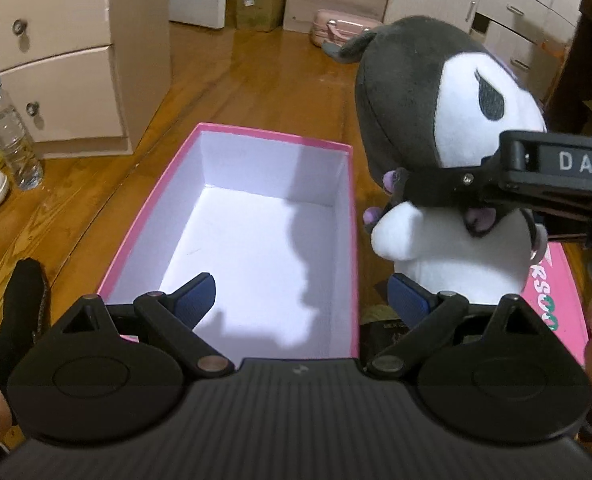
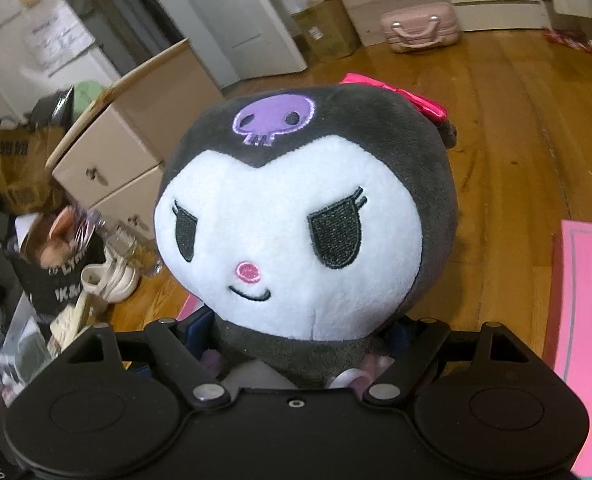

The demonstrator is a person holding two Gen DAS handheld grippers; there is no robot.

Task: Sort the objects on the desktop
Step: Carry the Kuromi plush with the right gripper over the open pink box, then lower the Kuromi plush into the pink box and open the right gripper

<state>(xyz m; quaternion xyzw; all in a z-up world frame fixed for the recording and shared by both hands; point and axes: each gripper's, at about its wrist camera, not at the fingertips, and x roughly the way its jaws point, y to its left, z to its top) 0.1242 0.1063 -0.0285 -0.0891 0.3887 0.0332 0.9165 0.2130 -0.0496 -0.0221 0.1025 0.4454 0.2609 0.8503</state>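
Observation:
A grey and white plush doll [image 1: 435, 120] with a purple skull mark and pink bow [image 2: 296, 208] is held upright above the floor. My right gripper [image 2: 296, 344] is shut on the doll's neck; it shows in the left wrist view [image 1: 475, 188] as a black clamp from the right. A pink box [image 1: 347, 216] with a white empty inside stands open just left of the doll. My left gripper [image 1: 301, 300] is open and empty, hovering over the box's near end.
A pink lid [image 1: 555, 304] lies under and right of the doll. Cardboard drawers [image 1: 56, 60], a water bottle [image 1: 10, 136] and white shoes [image 2: 112, 276] stand left on the wooden floor. A pink case [image 2: 419, 28] sits far back.

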